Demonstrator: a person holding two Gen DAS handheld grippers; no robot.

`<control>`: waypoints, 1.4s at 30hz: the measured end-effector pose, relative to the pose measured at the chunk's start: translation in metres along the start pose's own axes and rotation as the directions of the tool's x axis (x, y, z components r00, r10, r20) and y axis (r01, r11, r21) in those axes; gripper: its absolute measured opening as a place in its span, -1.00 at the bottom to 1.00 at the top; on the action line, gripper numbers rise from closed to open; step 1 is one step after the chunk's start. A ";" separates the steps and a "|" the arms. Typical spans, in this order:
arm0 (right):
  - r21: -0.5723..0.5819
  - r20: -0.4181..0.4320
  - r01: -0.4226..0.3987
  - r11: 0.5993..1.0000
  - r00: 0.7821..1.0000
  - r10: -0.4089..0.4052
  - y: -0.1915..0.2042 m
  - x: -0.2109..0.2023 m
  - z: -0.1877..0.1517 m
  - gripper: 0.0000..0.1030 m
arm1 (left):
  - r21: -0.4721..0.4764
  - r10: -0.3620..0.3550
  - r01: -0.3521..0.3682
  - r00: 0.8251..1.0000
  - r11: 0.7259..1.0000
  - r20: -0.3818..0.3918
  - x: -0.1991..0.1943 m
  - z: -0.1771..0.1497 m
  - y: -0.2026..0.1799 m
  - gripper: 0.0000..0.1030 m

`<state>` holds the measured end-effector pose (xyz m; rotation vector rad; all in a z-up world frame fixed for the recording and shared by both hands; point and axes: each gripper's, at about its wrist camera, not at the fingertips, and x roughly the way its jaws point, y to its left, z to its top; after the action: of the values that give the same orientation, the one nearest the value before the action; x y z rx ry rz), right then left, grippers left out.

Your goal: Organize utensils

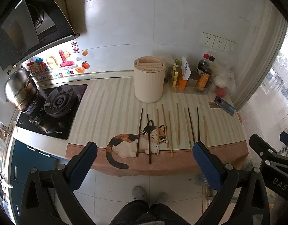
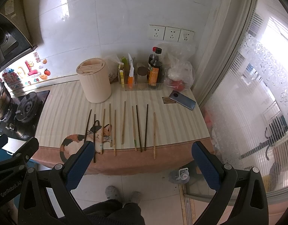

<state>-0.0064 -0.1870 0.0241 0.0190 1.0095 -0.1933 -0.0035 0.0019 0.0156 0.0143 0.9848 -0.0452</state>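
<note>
Left wrist view shows the left gripper [image 1: 144,161] spread wide and empty above the floor in front of the counter, where ten chopsticks [image 1: 170,131] lie side by side, spaced apart, on a striped mat with a cat print [image 1: 136,142], just in front of a cream cylindrical utensil holder [image 1: 149,80] standing upright. Right wrist view shows the right gripper [image 2: 142,161] likewise wide apart and holding nothing, short of the counter edge, with the chopsticks [image 2: 123,122] beyond it. Behind them stand sauce bottles [image 2: 154,69] in a clear tray, a phone [image 2: 182,100] lies to the right, and a gas stove [image 1: 55,108] with a steel pot [image 1: 20,90] sits to the left.
</note>
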 end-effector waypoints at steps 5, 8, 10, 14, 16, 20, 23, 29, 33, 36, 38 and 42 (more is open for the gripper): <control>0.002 0.004 0.000 1.000 1.000 0.000 -0.002 0.000 0.004 1.00 | 0.000 -0.001 0.001 1.000 1.000 0.001 0.000 0.000 0.000 1.00; 0.002 0.006 0.001 1.000 1.000 -0.001 -0.002 -0.001 0.003 1.00 | -0.002 -0.002 0.002 1.000 1.000 0.000 0.001 0.001 0.000 1.00; 0.003 0.006 0.000 1.000 1.000 0.000 -0.003 0.000 0.004 1.00 | 0.000 -0.001 0.001 1.000 1.000 0.001 0.000 0.000 -0.001 1.00; 0.002 0.007 0.000 1.000 1.000 0.000 -0.002 -0.001 0.002 1.00 | -0.001 0.001 -0.001 1.000 1.000 0.002 0.001 0.000 -0.001 1.00; 0.001 0.008 0.001 1.000 1.000 -0.001 -0.002 -0.001 0.003 1.00 | -0.002 -0.001 0.001 1.000 1.000 0.002 0.001 0.001 -0.002 1.00; 0.002 0.008 0.000 1.000 1.000 0.000 -0.002 -0.002 0.002 1.00 | -0.001 -0.001 0.001 1.000 1.000 0.002 0.001 0.000 -0.001 1.00; 0.002 0.010 -0.002 1.000 1.000 0.002 -0.003 -0.003 0.003 1.00 | -0.001 -0.002 0.002 1.000 1.000 0.003 0.001 0.000 -0.001 1.00; 0.007 0.012 -0.006 1.000 1.000 0.006 -0.003 -0.005 0.006 1.00 | -0.011 0.004 -0.004 1.000 1.000 0.000 0.002 0.002 -0.004 1.00; 0.019 0.018 -0.006 1.000 1.000 0.006 -0.008 -0.004 0.006 1.00 | -0.012 0.032 -0.031 0.999 0.999 0.029 0.008 0.006 -0.012 1.00; 0.029 0.039 0.009 1.000 0.999 -0.010 -0.012 0.005 0.004 1.00 | -0.008 0.062 -0.061 0.992 0.998 0.108 0.020 0.010 -0.015 1.00; 0.033 0.075 0.002 0.999 0.997 -0.004 -0.016 0.016 0.004 1.00 | -0.008 0.096 -0.096 0.983 0.995 0.158 0.036 0.014 -0.017 1.00; 0.004 0.099 0.017 1.000 0.995 -0.017 -0.017 0.053 0.005 1.00 | -0.033 0.150 -0.147 0.977 0.989 0.154 0.077 0.017 -0.009 1.00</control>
<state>0.0224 -0.2121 -0.0170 0.0038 0.9112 -0.2094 0.0523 -0.0100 -0.0391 0.0640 0.8254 0.1002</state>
